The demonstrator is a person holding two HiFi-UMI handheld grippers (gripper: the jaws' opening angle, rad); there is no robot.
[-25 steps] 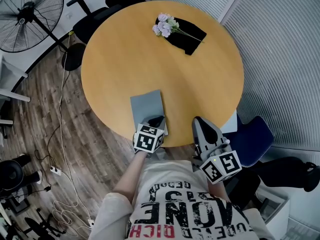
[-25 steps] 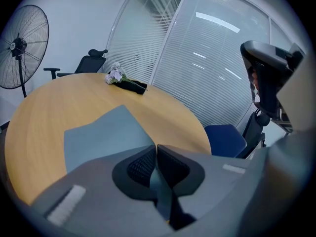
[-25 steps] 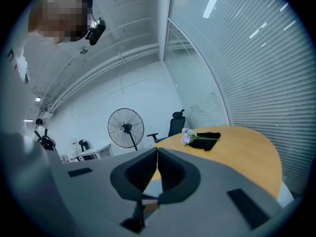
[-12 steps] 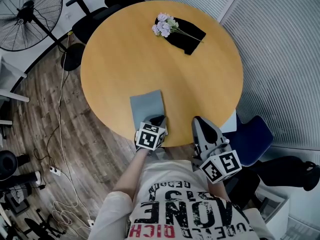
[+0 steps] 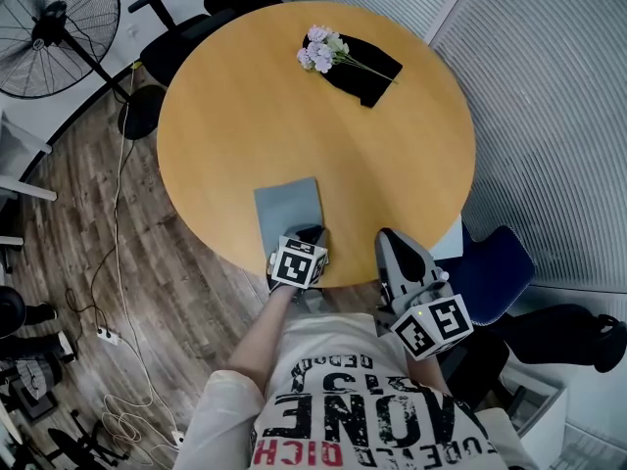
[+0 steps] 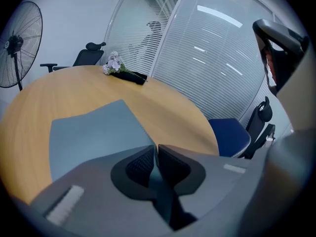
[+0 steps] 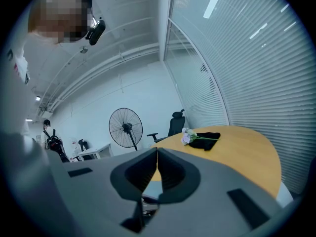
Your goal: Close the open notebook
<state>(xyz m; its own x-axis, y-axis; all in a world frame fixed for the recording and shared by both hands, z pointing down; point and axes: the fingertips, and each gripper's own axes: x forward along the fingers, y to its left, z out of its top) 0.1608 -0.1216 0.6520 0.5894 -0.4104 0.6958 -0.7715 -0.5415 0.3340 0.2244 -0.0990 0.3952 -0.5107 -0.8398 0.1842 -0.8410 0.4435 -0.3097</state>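
Left gripper (image 5: 312, 233) sits at the near corner of the grey notebook (image 5: 287, 209); its jaws have just been easing open and show a narrow slit, with the cover edge right at the tips. The notebook lies closed and flat at the near edge of the round table (image 5: 294, 116). Right gripper (image 5: 385, 235) has its jaws together, empty, off the table edge beside the blue chair (image 5: 495, 272). Flowers (image 5: 321, 49) on a black cloth (image 5: 367, 71) lie at the far side, well apart.

Grey-blue notebook (image 5: 288, 211), honey-wood table (image 5: 225, 116), lilac flowers (image 5: 319, 50), black cloth (image 5: 370, 71), blue chair (image 5: 495, 272), pale slatted blinds (image 5: 549, 116)
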